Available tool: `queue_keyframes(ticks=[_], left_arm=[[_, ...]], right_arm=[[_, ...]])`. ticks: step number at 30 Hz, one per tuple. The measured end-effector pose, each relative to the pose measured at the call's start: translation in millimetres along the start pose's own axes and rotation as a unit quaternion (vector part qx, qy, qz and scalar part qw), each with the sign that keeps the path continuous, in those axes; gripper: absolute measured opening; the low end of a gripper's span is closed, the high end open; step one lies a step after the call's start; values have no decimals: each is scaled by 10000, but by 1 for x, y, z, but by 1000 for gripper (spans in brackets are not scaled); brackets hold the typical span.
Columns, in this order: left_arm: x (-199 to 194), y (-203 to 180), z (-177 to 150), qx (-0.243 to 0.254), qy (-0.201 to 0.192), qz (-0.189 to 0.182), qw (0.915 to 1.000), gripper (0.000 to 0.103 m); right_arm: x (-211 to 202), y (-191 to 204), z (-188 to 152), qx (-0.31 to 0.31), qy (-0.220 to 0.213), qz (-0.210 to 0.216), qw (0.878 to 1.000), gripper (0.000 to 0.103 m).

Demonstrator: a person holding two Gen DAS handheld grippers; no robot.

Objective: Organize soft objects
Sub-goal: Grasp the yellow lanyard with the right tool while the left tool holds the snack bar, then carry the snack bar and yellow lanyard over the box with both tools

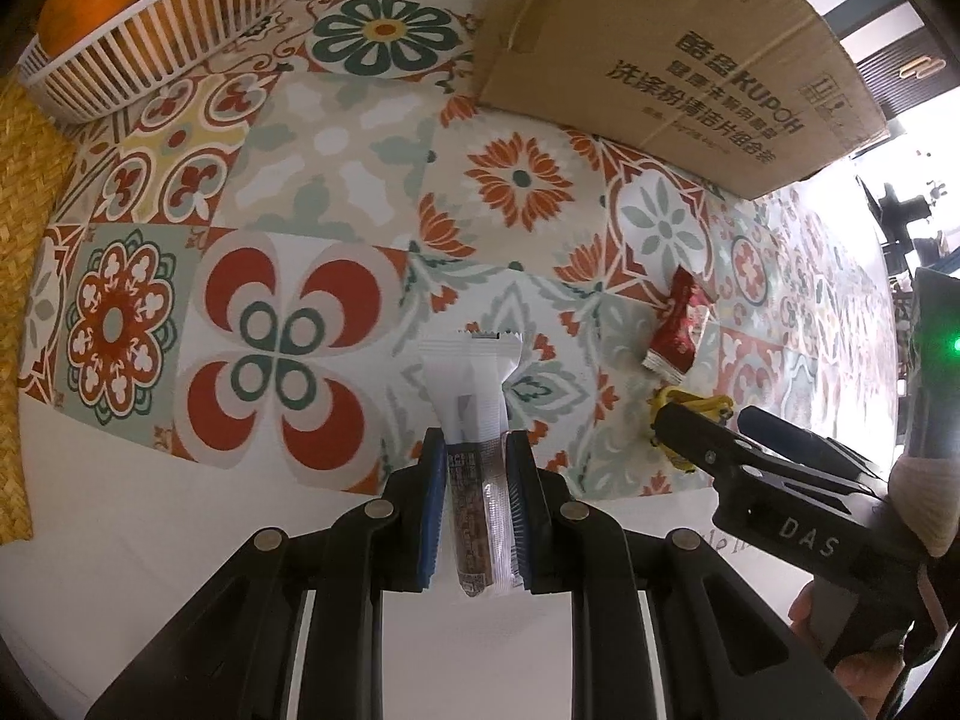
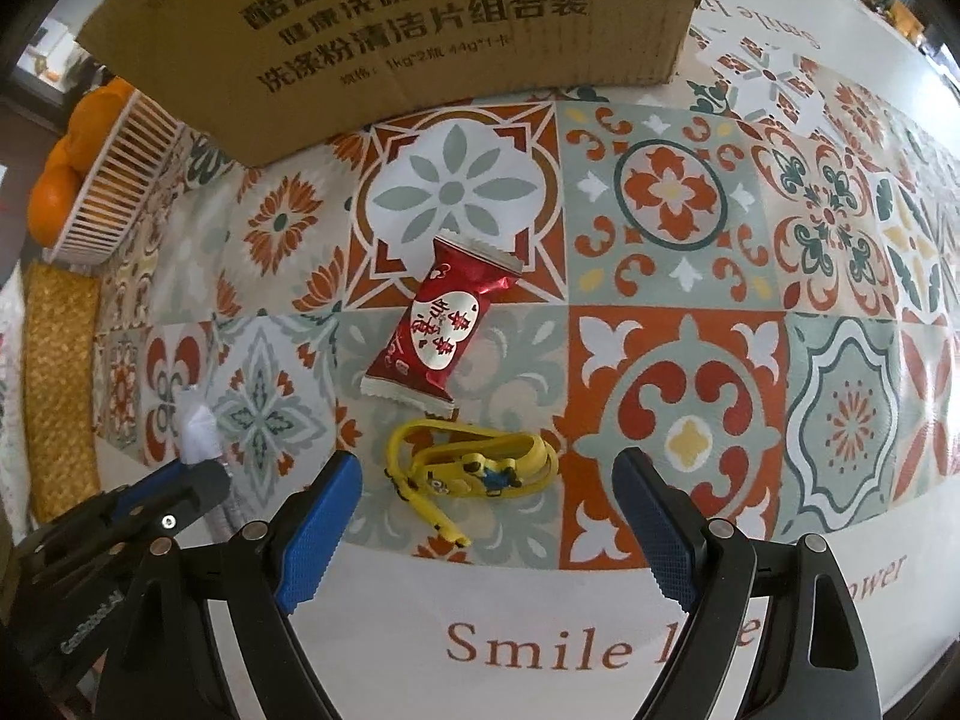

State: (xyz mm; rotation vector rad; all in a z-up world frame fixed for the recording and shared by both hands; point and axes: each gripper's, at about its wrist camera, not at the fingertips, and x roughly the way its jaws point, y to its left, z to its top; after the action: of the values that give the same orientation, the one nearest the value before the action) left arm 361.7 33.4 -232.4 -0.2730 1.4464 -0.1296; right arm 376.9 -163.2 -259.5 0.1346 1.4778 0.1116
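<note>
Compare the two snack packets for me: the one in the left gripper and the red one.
The white-and-brown packet is long and slim, clamped in the left gripper; the red packet is shorter, wider and lies loose on the tablecloth. Both have crimped, serrated ends.

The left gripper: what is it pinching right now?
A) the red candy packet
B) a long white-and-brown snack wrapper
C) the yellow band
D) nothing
B: the left gripper is closed on the white-and-brown snack wrapper, while the red candy packet and the yellow band lie on the tablecloth before the open right gripper.
</note>
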Motion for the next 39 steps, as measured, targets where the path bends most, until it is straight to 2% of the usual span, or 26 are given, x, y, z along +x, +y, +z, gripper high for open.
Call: queue_keyframes(ticks=[10, 12, 14, 16, 29, 39], left_arm=[[0, 4, 8, 47, 51, 10, 10000, 21], [2, 2, 10, 70, 68, 18, 10000, 21], [4, -1, 11, 101, 88, 19, 9999, 21], [6, -4, 11, 136, 105, 1, 9999, 21], [-1, -30, 15, 475, -34, -46, 9989, 21], [-48, -46, 18, 692, -535, -237, 9959, 21]], right_arm=[[9, 7, 5, 152, 24, -274, 9995, 85], [9, 10, 5, 116, -5, -399, 9991, 80], [9, 13, 3, 107, -60, -517, 9986, 68], [6, 12, 1, 118, -102, -575, 9982, 62], [-11, -4, -12, 300, -297, -182, 9989, 62], [-60, -1, -11, 200, -885, -99, 9958, 62]])
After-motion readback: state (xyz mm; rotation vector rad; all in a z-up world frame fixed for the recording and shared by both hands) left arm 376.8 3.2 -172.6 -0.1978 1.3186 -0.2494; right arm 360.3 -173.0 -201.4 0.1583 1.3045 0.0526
